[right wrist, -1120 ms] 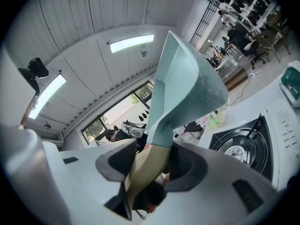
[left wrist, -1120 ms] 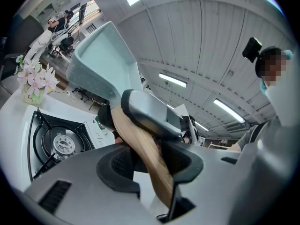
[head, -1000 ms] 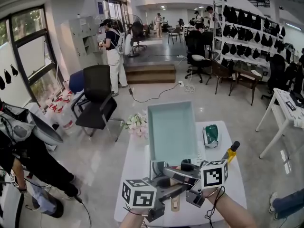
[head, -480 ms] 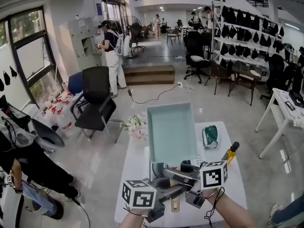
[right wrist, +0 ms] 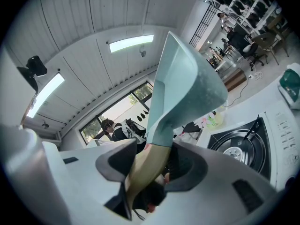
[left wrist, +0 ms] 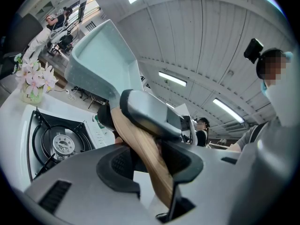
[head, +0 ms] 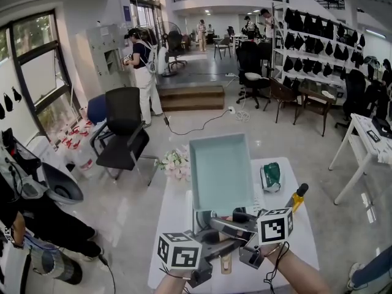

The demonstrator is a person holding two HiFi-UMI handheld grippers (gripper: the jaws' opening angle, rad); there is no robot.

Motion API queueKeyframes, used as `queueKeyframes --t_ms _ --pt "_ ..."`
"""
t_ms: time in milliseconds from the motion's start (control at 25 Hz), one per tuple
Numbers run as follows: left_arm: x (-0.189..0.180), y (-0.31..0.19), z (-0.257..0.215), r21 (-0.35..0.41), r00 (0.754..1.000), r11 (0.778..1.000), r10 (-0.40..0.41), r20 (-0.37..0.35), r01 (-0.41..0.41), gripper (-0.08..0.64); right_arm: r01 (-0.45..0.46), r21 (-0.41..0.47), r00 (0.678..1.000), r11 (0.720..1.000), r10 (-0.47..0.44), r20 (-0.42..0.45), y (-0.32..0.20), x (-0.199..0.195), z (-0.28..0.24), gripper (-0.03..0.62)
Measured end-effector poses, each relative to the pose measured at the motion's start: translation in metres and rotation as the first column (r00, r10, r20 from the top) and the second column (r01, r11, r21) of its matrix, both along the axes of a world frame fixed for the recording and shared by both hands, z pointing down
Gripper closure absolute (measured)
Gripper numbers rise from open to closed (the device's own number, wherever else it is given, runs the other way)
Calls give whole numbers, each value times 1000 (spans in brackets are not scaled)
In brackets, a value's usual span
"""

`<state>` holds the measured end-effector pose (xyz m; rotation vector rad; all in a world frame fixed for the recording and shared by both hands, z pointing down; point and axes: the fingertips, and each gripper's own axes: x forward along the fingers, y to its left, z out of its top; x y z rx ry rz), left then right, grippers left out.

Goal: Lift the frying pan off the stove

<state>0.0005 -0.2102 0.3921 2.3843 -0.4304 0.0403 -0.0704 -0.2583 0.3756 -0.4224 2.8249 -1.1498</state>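
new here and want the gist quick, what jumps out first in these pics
A pale teal pan, tilted up over the stove on the white table, stands out first. The left tool and the right tool both clamp its wooden handle. Pink flowers sit at the table's far left corner.

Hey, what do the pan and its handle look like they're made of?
The pan is probably coated metal, with a matte, faintly speckled pale teal finish; the base metal does not show. The handle looks like wood: light tan with lengthwise grain streaks and a smooth satin surface, though a wood-look plastic can't be ruled out.
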Motion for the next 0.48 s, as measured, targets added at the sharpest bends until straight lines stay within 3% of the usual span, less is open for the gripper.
queueKeyframes --t_ms 480 --pt "18 1 10 1 1000 1000 2 7 -2 408 4 3 1000 1000 -4 0 1 18 10 400"
